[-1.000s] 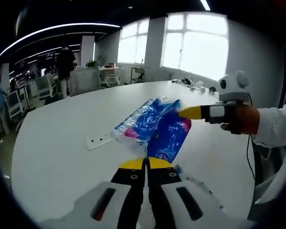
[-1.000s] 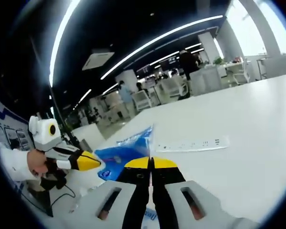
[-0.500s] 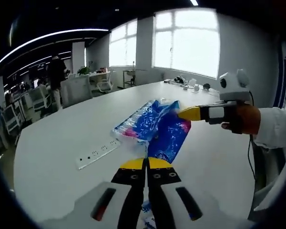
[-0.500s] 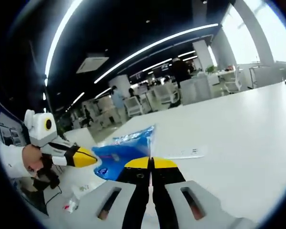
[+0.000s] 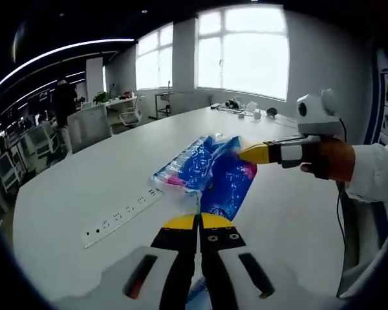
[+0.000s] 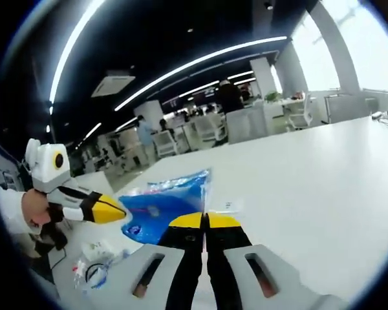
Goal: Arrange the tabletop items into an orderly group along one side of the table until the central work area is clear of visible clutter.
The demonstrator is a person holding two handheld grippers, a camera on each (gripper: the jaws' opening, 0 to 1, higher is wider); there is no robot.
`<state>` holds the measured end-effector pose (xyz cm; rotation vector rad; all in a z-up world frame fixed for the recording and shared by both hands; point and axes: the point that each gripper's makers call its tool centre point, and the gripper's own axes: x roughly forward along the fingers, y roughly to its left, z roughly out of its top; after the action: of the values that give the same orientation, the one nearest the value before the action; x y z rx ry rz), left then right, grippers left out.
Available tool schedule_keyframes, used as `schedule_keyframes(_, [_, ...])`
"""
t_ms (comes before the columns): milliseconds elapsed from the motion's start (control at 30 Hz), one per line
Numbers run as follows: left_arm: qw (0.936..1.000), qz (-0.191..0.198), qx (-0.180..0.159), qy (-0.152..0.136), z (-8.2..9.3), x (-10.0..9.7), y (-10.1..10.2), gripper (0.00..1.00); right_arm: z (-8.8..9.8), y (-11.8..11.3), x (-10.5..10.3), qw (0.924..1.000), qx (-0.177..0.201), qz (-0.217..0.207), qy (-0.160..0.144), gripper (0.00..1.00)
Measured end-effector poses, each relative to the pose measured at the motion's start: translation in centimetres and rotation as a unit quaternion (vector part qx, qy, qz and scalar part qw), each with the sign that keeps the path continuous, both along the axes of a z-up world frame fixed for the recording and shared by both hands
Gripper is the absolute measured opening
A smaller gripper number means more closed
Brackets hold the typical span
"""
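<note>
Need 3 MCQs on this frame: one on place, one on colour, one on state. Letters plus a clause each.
1. Where does the power strip lie in the left gripper view?
A. left of the blue bag
B. on top of the bag
C. on a chair

2. What colour are the tool tips?
A. red
B. yellow
C. green

3. How does the blue bag stand?
A. flat on the table
B. held up between both tools
C. hanging from one tool

Key:
1 A, the strip rests on the table left of the bag.
2 B, both the left tool and the right tool end in yellow.
3 B, each tool is shut on one end of the bag.
</note>
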<state>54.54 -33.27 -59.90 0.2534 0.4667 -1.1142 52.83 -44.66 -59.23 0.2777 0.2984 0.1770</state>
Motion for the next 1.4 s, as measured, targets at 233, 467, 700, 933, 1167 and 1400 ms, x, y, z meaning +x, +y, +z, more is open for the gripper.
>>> schedule_keyframes(233, [0.9998,-0.007,0.004,0.016,-2.1,-0.6,-2.9,0.00,-2.0,-2.8,-0.7,0.9997,-0.007,-0.014,0.019,0.00])
schedule_keyframes(467, [0.9995,-0.015,0.013,0.026,-4.2,-1.0,-5.3,0.00,-4.9,-5.1,-1.4,0.9988,-0.009,-0.025,0.042,0.00])
schedule_keyframes(700, [0.9984,-0.017,0.030,0.045,-6.9,-1.6,-6.5,0.00,-8.1,-6.6,-2.0,0.9973,-0.006,-0.030,0.067,0.00])
schedule_keyframes(933, [0.9967,-0.021,0.051,0.060,-10.0,-2.2,-7.2,0.00,-11.1,-7.1,-2.8,0.9952,-0.002,-0.034,0.092,0.00])
schedule_keyframes(1167, [0.9942,-0.020,0.067,0.082,-12.4,-2.7,-7.2,0.00,-12.9,-7.1,-3.3,0.9935,-0.011,-0.028,0.110,0.00])
schedule_keyframes(1400, [0.9929,-0.024,0.073,0.091,-13.5,-3.3,-7.4,0.00,-13.7,-7.4,-3.8,0.9921,-0.018,-0.029,0.121,0.00])
